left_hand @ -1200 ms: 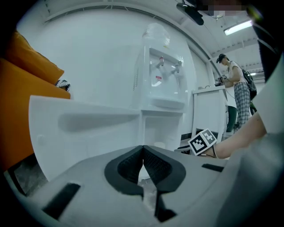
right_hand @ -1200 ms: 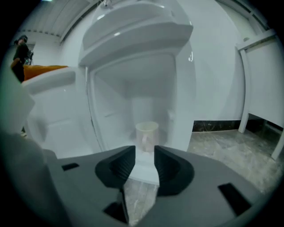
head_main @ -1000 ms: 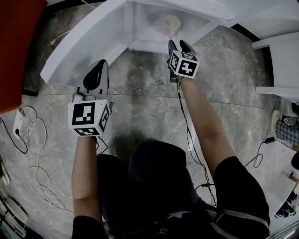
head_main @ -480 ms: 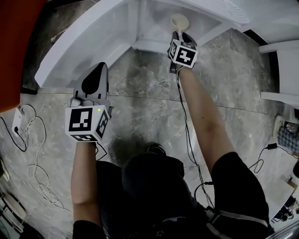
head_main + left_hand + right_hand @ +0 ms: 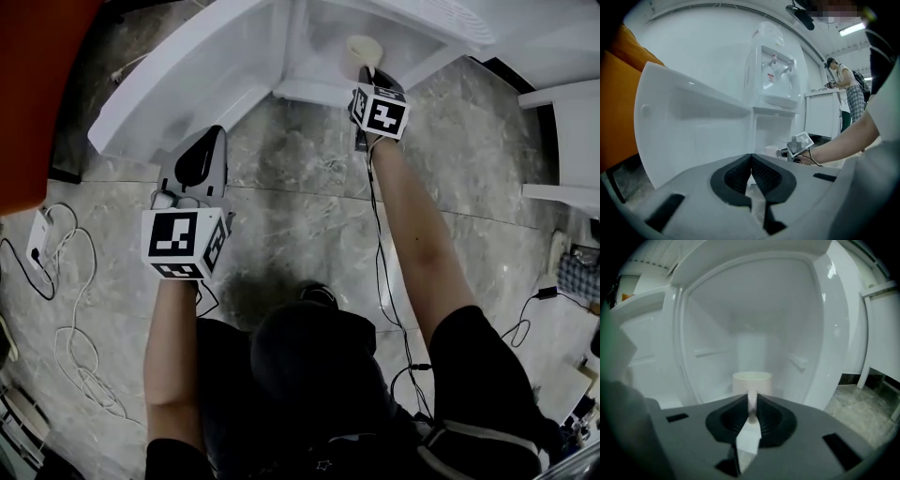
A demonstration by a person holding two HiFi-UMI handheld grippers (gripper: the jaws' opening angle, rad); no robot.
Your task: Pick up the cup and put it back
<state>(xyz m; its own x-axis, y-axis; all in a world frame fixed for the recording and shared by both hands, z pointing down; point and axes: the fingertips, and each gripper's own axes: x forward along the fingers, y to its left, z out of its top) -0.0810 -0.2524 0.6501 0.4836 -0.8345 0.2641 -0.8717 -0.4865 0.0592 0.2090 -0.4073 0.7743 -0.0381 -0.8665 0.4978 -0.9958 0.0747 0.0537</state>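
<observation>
while the white cabinet (image 5: 187, 84) stands open w/ the cup (image 5: 751, 380) on its floor, right gripper (image 5: 752, 404) has just been closing & now pinches the cup's handle (image 5: 752, 397); left gripper (image 5: 751, 169) jaws together, empty. lift & put-back remain.

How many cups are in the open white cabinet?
1. The cup stands on the cabinet floor, its handle between the right gripper's jaws, which have just been closing. Others may be hidden.
</observation>
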